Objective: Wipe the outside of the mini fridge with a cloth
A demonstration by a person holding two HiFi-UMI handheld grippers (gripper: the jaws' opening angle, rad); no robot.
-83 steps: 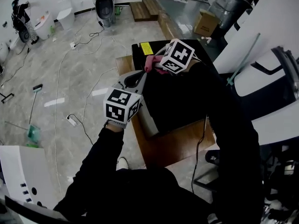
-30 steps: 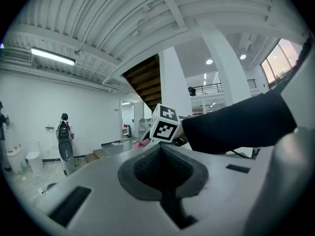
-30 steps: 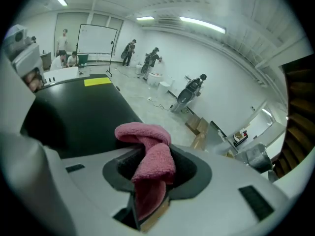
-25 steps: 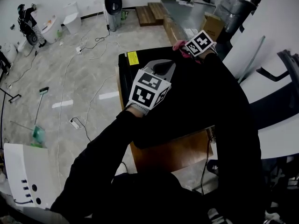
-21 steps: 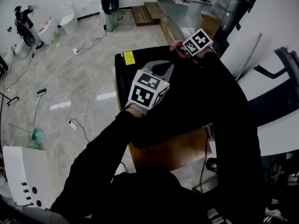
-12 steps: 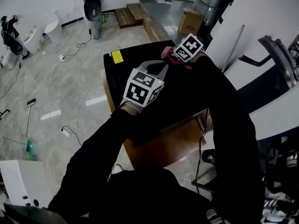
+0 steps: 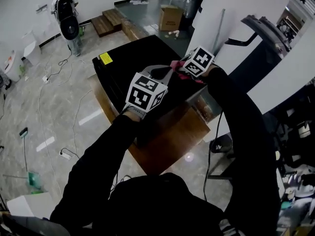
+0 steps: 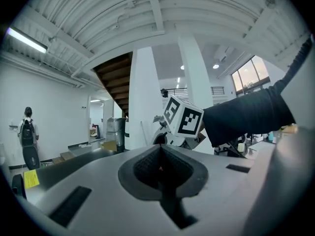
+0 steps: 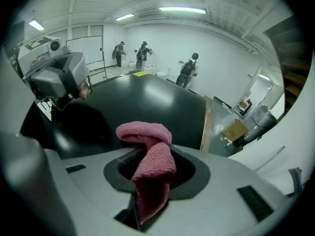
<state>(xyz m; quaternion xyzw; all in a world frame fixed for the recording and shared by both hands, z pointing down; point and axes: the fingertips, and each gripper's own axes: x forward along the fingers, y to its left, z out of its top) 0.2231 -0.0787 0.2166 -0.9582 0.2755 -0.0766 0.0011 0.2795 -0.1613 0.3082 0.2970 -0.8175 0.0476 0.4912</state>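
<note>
The black mini fridge (image 7: 129, 67) stands on a wooden stand, and its glossy top (image 9: 147, 96) fills the right gripper view. My right gripper (image 7: 180, 68) is shut on a pink cloth (image 9: 153, 165) over the top's right edge; the cloth (image 7: 176, 64) bunches out past the jaws. My left gripper (image 7: 161, 73) hovers just left of it over the top, shut, with nothing between its jaws (image 8: 160, 170). In the left gripper view the right gripper's marker cube (image 8: 183, 116) shows close ahead. The fridge's front and sides are mostly hidden by my arms.
A wooden stand (image 7: 170, 139) carries the fridge. A white column (image 7: 231, 14) rises close on the right. A cardboard box (image 7: 171, 17) sits beyond the fridge. Cables (image 7: 64, 154) lie on the floor at left. Several people (image 9: 188, 69) stand far across the room.
The head view has swung to the right. My right gripper with the cloth has come back from the far edge of the top, closer to the left gripper. Both stay shut.
</note>
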